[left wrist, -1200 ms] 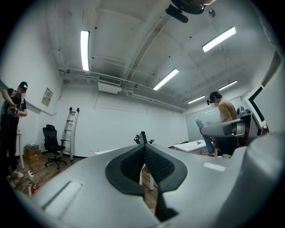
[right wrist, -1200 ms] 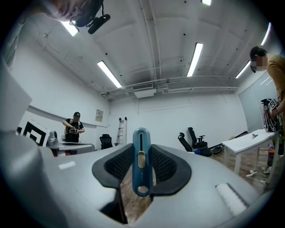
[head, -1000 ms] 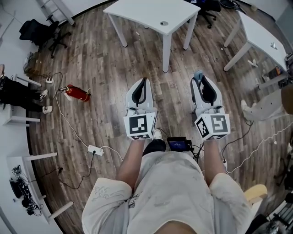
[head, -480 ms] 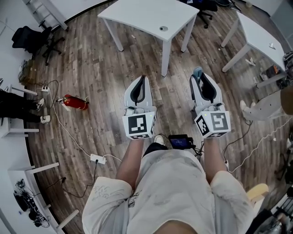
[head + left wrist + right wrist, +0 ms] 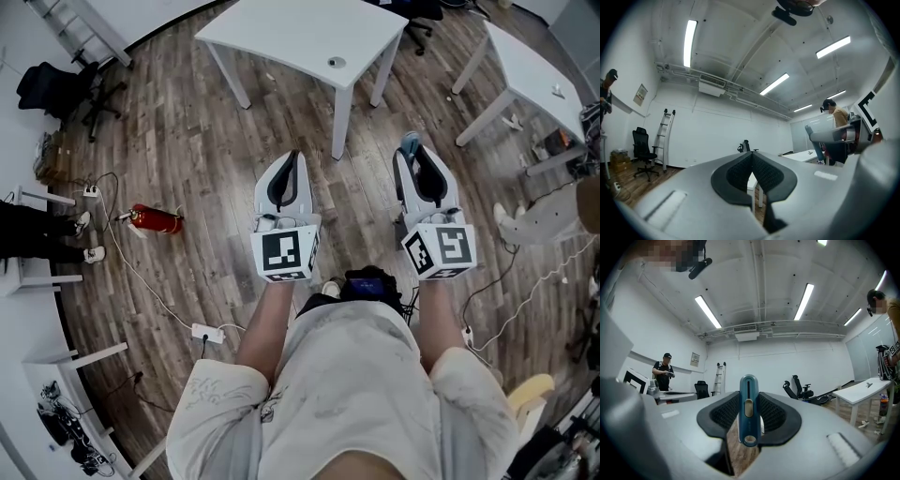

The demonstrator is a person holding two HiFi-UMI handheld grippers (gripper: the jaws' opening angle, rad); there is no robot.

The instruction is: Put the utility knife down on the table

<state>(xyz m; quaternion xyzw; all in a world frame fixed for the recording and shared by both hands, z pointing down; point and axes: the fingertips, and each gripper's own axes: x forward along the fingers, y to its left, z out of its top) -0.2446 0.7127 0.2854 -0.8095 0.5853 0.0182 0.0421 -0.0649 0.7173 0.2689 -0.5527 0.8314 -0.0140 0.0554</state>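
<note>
Where wood floor (image 5: pixel 187 141) spreads — a white table (image 5: pixel 291 28) stands.

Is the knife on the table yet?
Not yet. Done: the right gripper has the blue utility knife clamped between its jaws. In hand: it is carried above the wooden floor, short of the white table. Left: reach the table and lay the knife down. The left gripper is shut and empty.

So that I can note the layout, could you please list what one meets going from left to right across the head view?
fire extinguisher → power strip → left gripper → right gripper, shut on the utility knife
</note>
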